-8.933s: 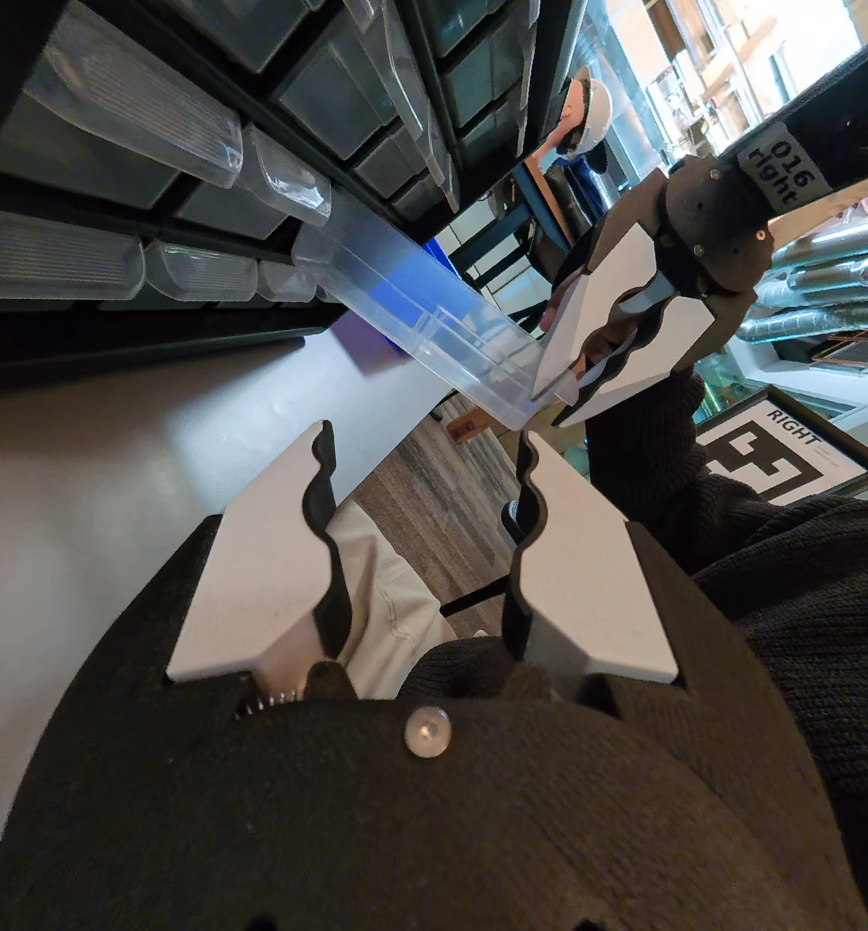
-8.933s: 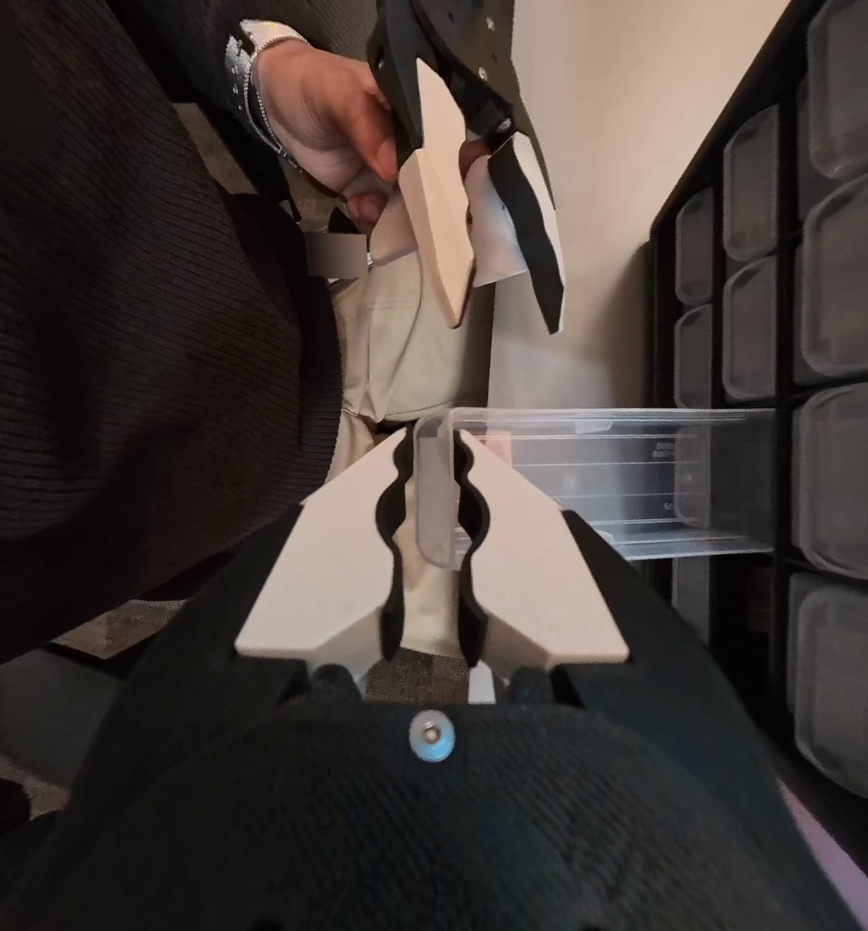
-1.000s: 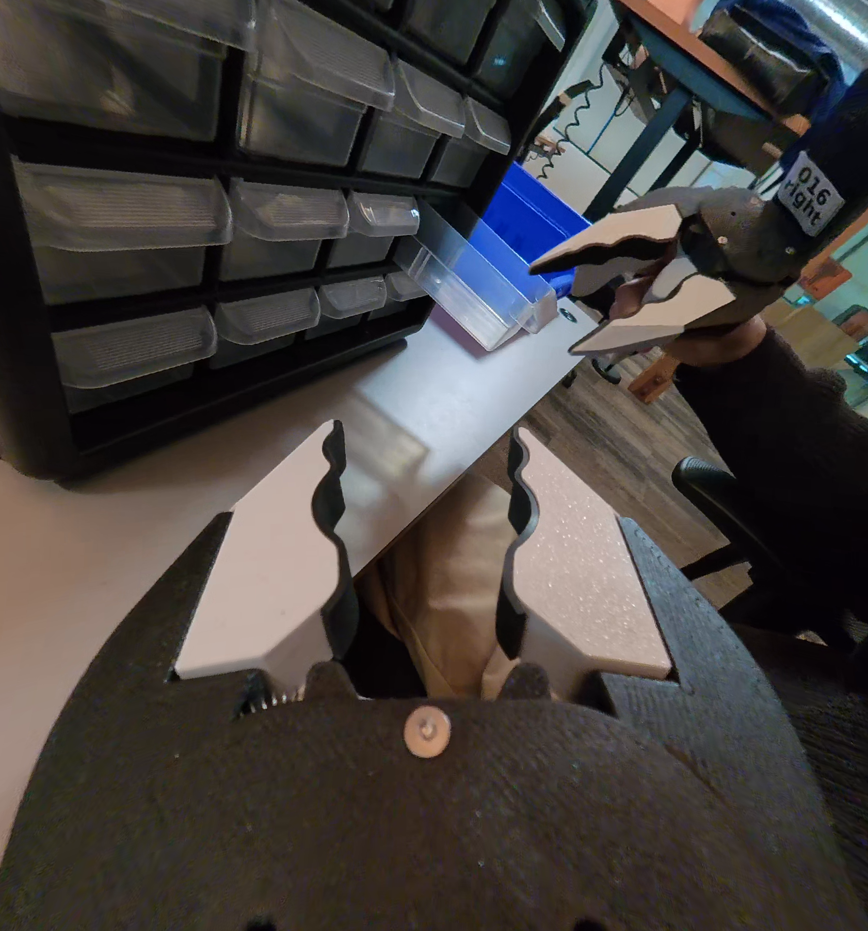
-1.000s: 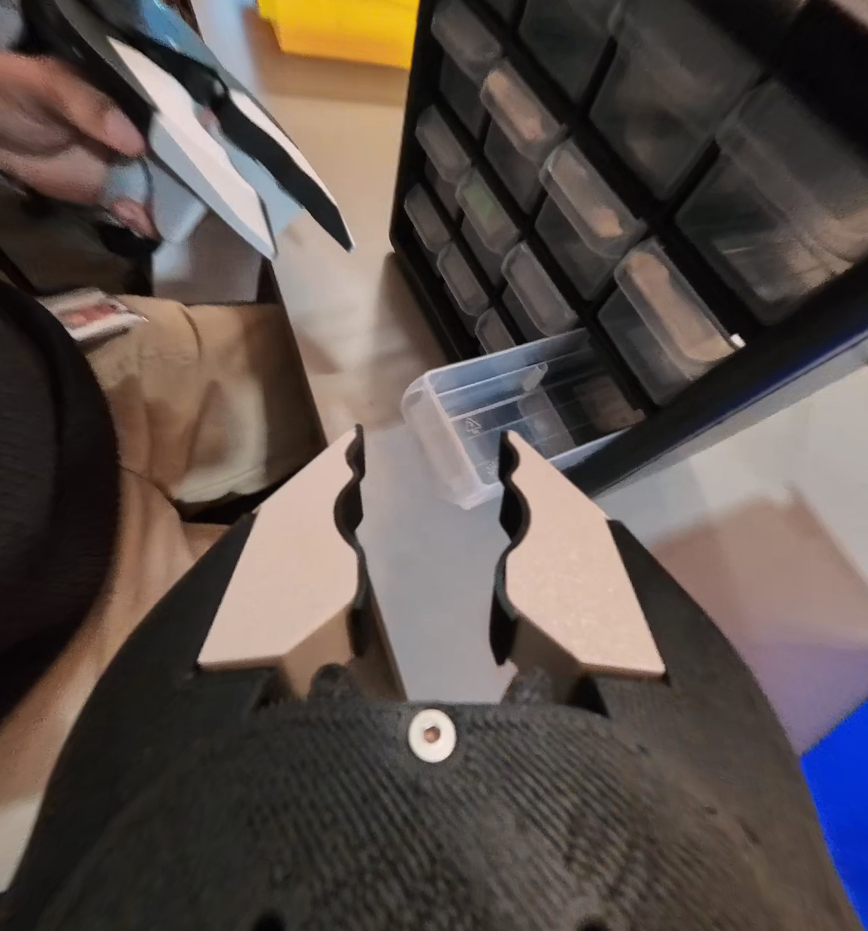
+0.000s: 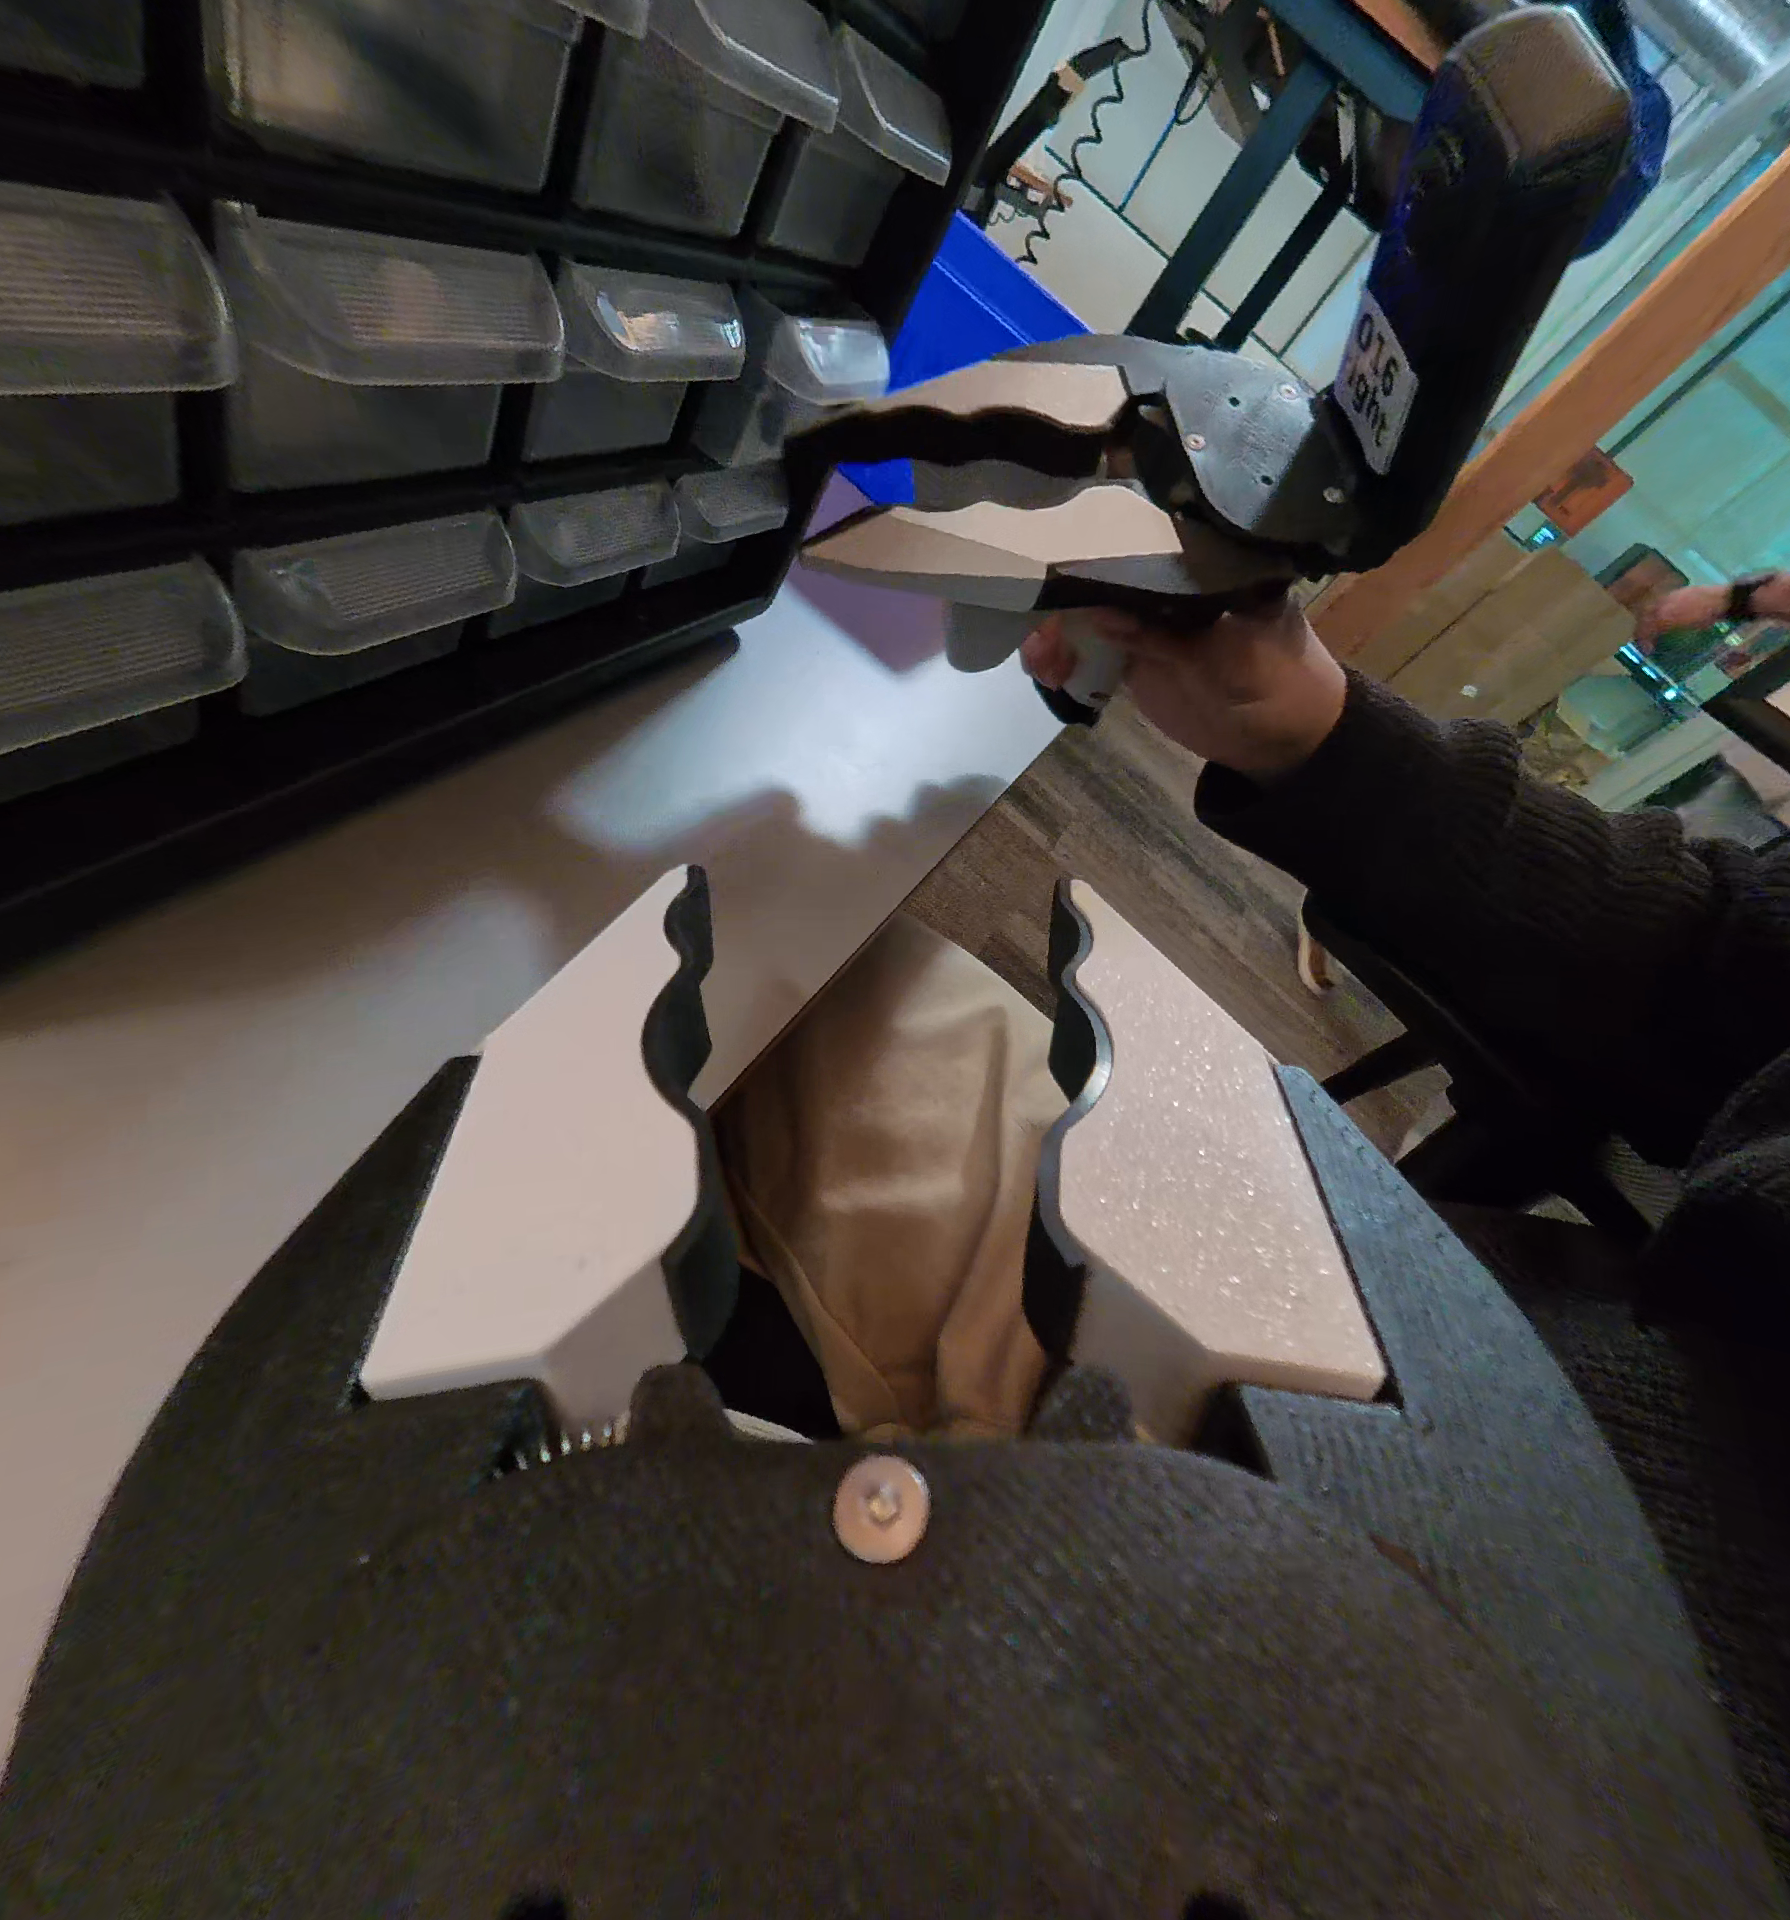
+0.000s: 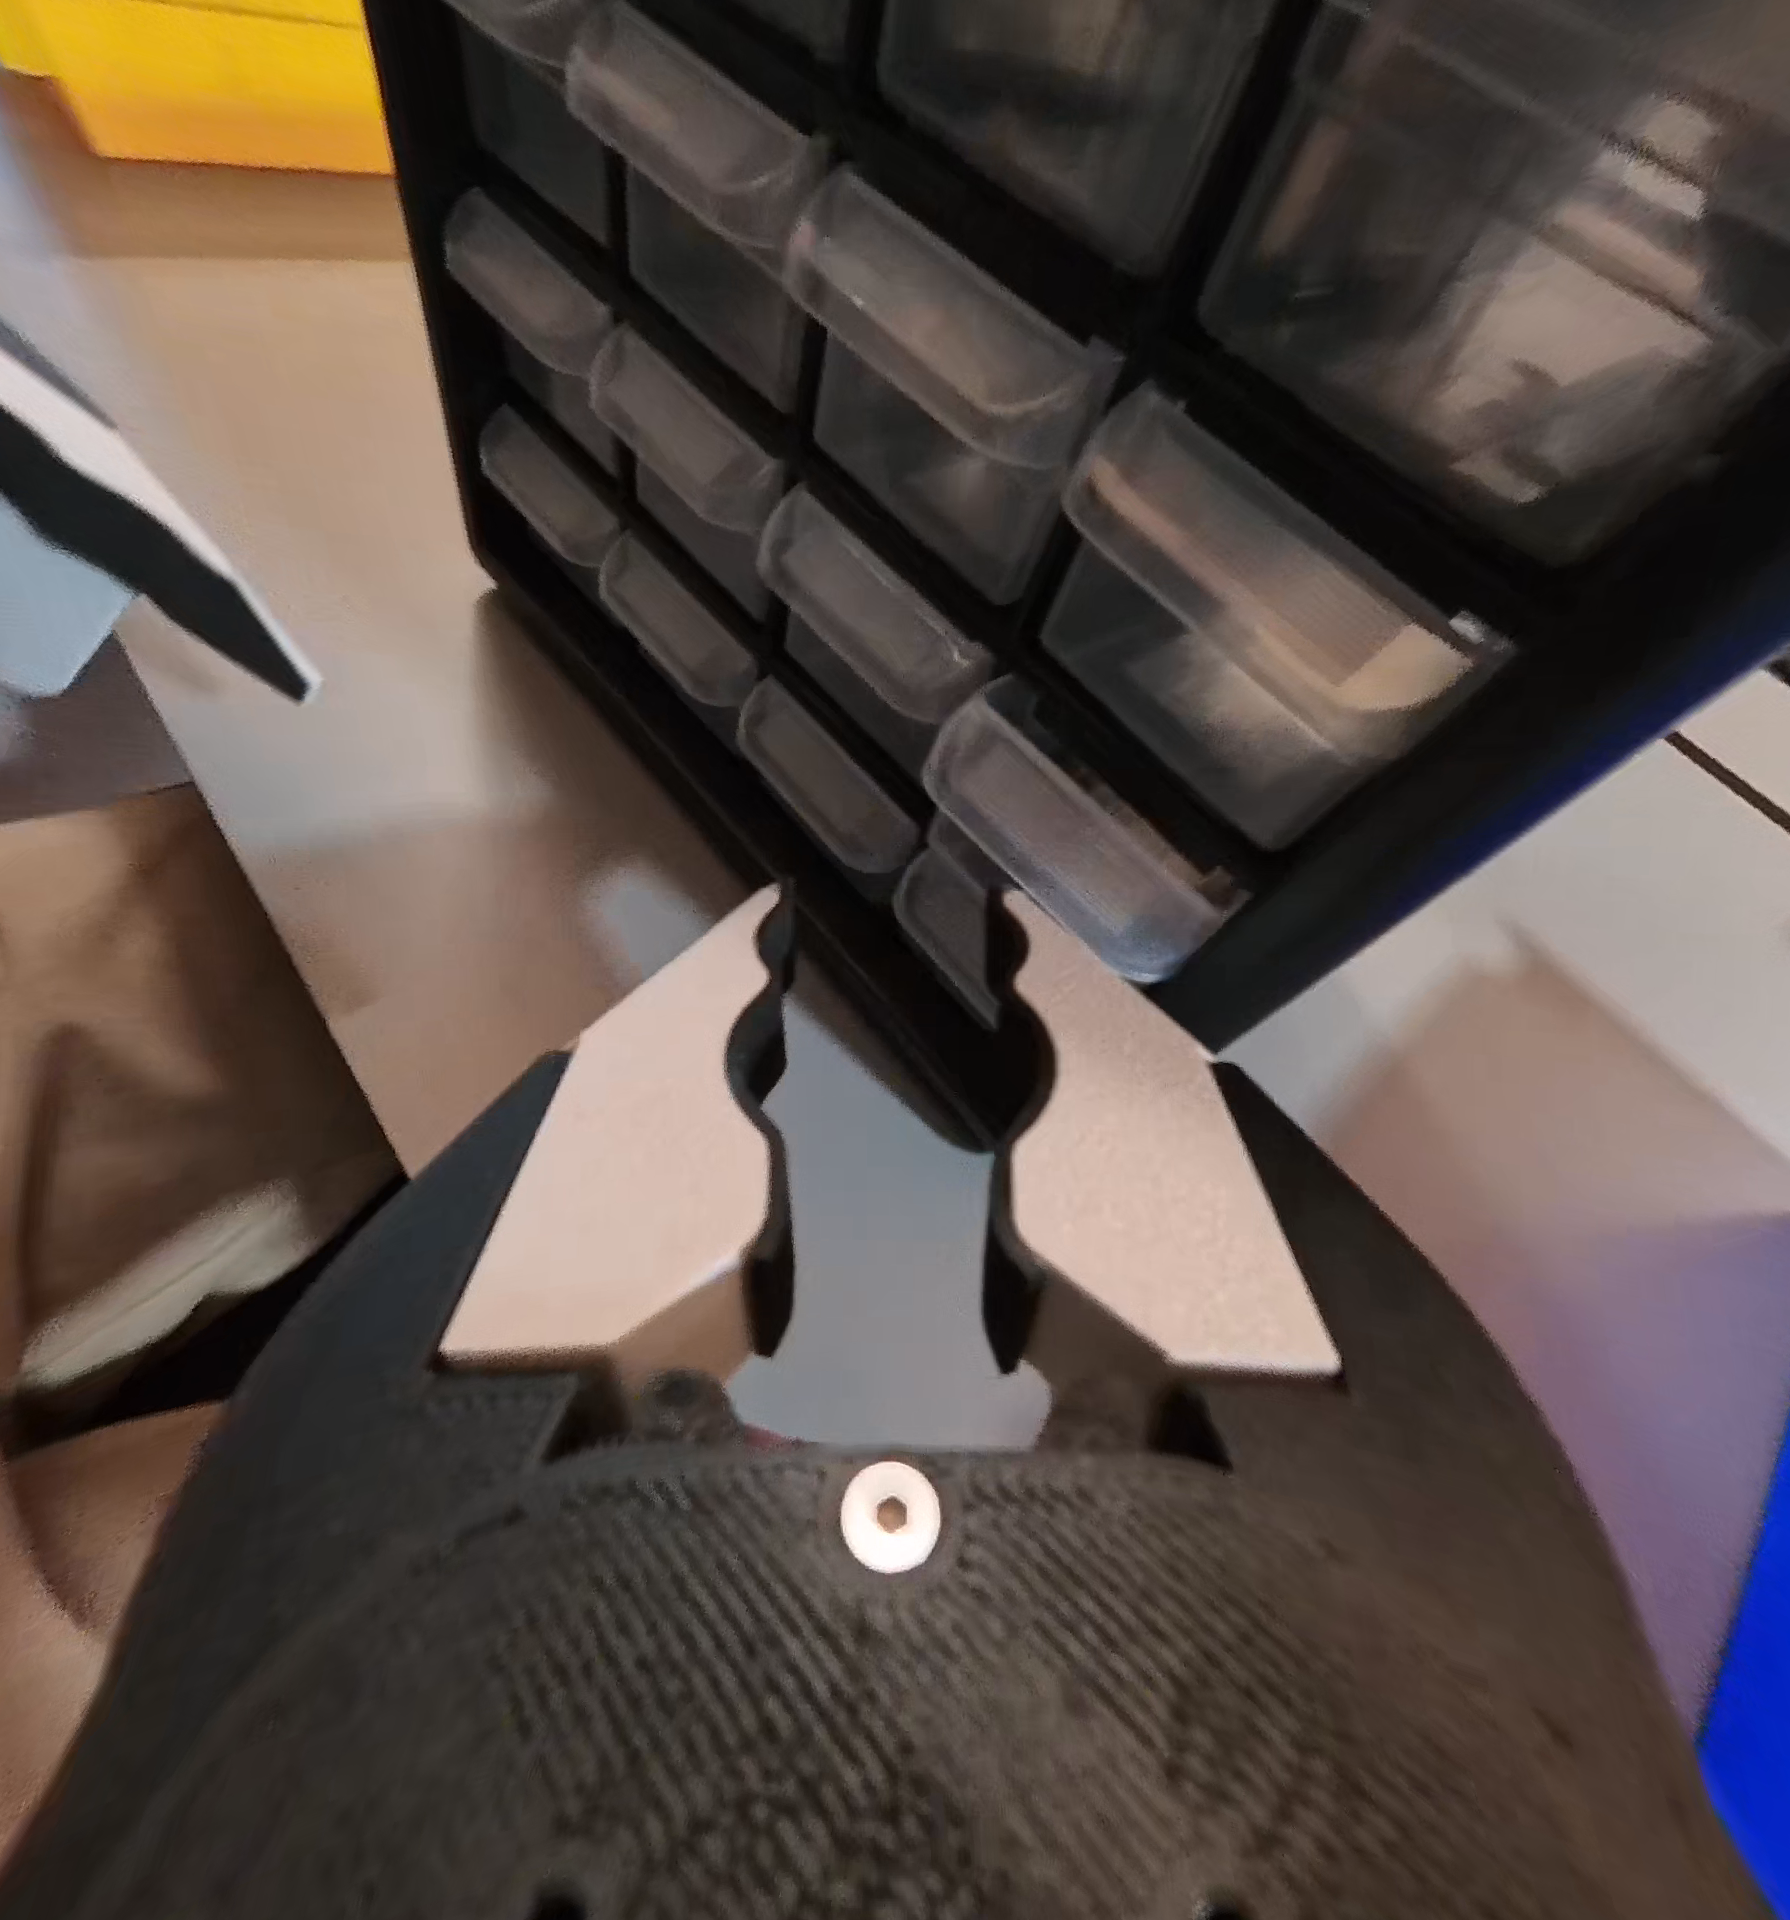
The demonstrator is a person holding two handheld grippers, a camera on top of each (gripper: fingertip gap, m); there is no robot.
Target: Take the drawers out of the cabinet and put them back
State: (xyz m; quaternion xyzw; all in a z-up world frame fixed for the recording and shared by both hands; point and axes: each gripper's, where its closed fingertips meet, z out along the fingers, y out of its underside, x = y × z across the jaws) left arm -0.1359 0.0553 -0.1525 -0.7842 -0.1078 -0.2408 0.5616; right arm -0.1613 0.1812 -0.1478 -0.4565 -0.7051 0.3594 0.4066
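We hold our right gripper [image 6: 889,914], fingers parted and gripping nothing, just in front of the bottom-row clear plastic drawer [image 6: 1052,852] at the right front corner of the black multi-drawer cabinet [image 6: 1410,831], which stands on the pale grey table [image 6: 434,665]. That drawer sits in its slot with its lip slightly proud of the cabinet face, just beyond our fingertips. Our left gripper [image 5: 878,894] hangs wide open and empty over the table's near edge, well apart from the cabinet's drawer fronts [image 5: 371,603].
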